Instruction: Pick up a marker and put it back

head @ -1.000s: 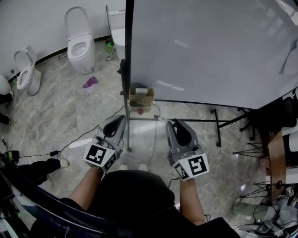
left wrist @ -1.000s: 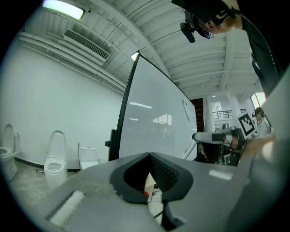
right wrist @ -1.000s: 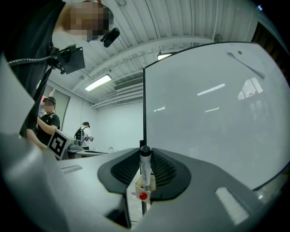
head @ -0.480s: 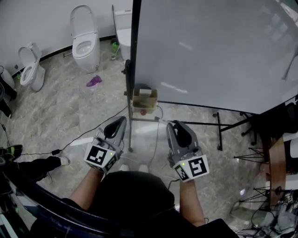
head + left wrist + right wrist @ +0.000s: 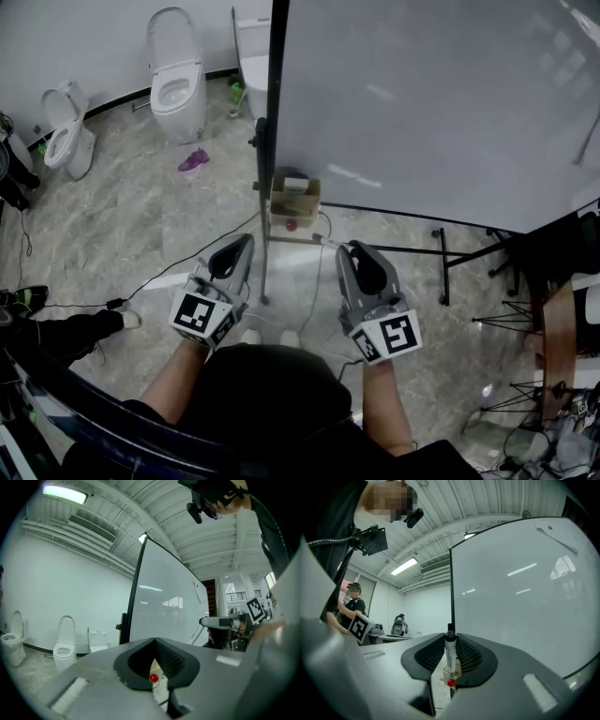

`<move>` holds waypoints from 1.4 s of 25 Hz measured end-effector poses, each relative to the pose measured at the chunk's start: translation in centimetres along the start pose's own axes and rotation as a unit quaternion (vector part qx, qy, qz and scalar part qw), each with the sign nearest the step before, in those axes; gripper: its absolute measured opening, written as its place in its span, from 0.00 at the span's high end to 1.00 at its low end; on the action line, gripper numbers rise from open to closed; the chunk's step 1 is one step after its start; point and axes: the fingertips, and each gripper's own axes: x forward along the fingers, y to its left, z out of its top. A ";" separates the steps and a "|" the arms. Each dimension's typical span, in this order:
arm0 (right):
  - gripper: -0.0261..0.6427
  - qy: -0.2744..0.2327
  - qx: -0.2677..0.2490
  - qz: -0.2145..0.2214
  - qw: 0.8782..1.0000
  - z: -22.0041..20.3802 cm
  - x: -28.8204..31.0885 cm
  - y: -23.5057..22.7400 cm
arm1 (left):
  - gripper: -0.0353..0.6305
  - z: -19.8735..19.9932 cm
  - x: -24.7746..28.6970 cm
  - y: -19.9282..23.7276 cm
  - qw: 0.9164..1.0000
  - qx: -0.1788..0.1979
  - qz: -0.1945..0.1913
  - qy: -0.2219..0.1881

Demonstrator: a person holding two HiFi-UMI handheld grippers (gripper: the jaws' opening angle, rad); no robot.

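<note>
A pale marbled floor point(image 5: 112, 225) spreads under a large whiteboard point(image 5: 431, 103) on a black stand. Toilets point(image 5: 176, 80) stand along the white wall at the far left, and a thin cable point(image 5: 178, 267) trails across the tiles. A small cardboard box point(image 5: 294, 199) sits at the foot of the board's dark left edge, with a red ball point(image 5: 292, 225) just beside it. The left claw point(image 5: 240, 246) has its tips pressed together and carries nothing. The right claw point(image 5: 450, 638) is clamped on a marker point(image 5: 450, 656), which stands upright between its pads. The two claws hang side by side near the box, with bare floor to their left and the stand's legs point(image 5: 441, 267) to their right.
</note>
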 end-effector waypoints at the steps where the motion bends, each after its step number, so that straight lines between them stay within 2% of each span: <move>1: 0.84 0.000 0.000 0.001 1.000 -0.1 0.1 -0.1 | 0.94 -0.1 -0.1 0.0 1.000 0.001 0.002 0.001; 6: 0.84 0.002 0.001 0.011 1.000 -0.4 0.7 -0.1 | 0.94 -0.5 -0.5 0.6 1.000 0.000 0.018 0.011; 17: 0.84 0.005 0.002 0.031 0.999 -1.7 3.9 -0.8 | 0.94 -0.4 -1.4 2.4 0.998 -0.003 0.058 0.003; 22: 0.84 0.013 0.001 0.027 1.000 -3.4 6.0 -2.2 | 0.94 -0.8 -2.6 3.5 0.996 -0.003 0.090 0.022; 35: 0.84 0.061 0.012 0.021 0.998 -9.0 9.7 -4.7 | 0.94 -0.9 -5.4 5.3 0.990 -0.007 0.142 0.017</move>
